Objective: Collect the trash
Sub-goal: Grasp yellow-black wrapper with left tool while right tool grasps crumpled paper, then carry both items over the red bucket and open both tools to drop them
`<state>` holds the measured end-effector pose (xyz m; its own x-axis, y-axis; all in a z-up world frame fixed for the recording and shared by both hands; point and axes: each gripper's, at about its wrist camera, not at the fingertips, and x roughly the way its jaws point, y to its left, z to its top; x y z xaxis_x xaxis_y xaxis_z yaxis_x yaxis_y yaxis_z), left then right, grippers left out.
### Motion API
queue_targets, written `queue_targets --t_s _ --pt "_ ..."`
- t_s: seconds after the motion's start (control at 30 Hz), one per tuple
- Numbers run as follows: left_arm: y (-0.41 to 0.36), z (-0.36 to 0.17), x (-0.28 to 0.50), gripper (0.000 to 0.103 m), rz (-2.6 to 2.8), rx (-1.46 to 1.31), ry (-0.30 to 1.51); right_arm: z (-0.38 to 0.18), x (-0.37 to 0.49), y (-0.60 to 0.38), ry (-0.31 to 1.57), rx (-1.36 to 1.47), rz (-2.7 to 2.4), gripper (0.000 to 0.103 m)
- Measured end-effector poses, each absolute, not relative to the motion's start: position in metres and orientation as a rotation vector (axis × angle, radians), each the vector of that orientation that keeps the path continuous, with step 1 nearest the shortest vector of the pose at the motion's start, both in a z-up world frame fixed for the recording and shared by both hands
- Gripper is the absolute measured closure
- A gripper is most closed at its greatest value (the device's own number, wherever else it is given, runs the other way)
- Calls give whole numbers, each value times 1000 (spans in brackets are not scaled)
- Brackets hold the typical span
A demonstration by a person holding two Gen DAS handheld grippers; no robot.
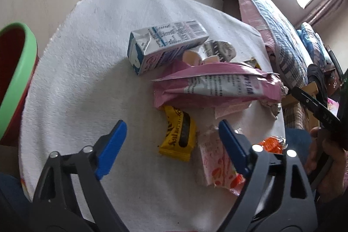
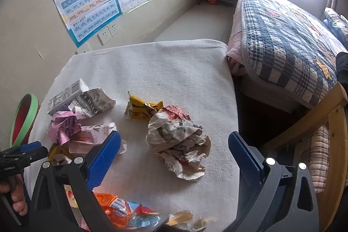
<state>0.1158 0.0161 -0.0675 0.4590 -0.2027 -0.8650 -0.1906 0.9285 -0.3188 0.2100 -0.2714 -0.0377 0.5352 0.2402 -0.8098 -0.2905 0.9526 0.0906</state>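
Both tongs agape and empty: left tongs (image 1: 171, 134) over a yellow wrapper (image 1: 178, 134), right tongs (image 2: 174, 145) around crumpled paper (image 2: 178, 145).

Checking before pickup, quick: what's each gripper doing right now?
Left gripper: open, holding nothing, above the yellow wrapper.
Right gripper: open, empty, around the crumpled paper.

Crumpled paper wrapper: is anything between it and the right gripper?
Nothing visible. The right gripper hangs open with the crumpled paper wrapper between its fingers, on bare white cloth. The yellow wrapper lies behind it.
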Motion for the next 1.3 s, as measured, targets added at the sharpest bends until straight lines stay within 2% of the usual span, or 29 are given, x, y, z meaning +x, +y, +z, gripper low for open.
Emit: queue_targets --t_s 0.13,0.23,0.3,0.4,0.47,0.5,0.57,0.6,0.67,0.73,0.77,0.8,0.87,0.9,1.3 --pt "18 -79 121 31 -7 -433 1130 -48 220 -271 975 -68 312 8" --pt "16 -83 125 41 -10 -429 1142 -56 225 -270 996 -76 313 8" --pt "13 -85 126 53 -16 -419 1150 -64 229 -269 1018 -85 313 16" --pt "9 -86 128 64 -30 -398 1157 -72 232 -270 1046 -75 325 26" --pt "6 -86 128 71 -38 -387 1156 -77 233 -271 1056 -82 319 37" --pt "6 -86 128 73 -40 -385 1155 -79 233 -271 1061 -83 317 46" --pt "5 -85 127 77 -44 -380 1152 -81 233 -273 1072 -77 321 53" --pt "5 -84 126 78 -46 -380 1151 -80 233 -273 1070 -70 327 62" --pt "5 -82 125 80 -49 -383 1144 -75 231 -273 1061 -78 325 71" --pt "4 -78 124 81 -45 -380 1135 -71 229 -273 1053 -79 329 75" --pt "5 -77 122 81 -44 -379 1131 -70 228 -273 1049 -80 330 80" --pt "6 -75 122 81 -43 -379 1128 -69 227 -272 1047 -83 331 90" --pt "7 -72 119 81 -38 -376 1121 -67 225 -272 1043 -89 328 92" --pt "7 -70 117 81 -35 -370 1116 -65 224 -272 1039 -90 329 97" --pt "7 -51 103 81 -26 -347 1076 -46 211 -271 1004 -80 354 98"
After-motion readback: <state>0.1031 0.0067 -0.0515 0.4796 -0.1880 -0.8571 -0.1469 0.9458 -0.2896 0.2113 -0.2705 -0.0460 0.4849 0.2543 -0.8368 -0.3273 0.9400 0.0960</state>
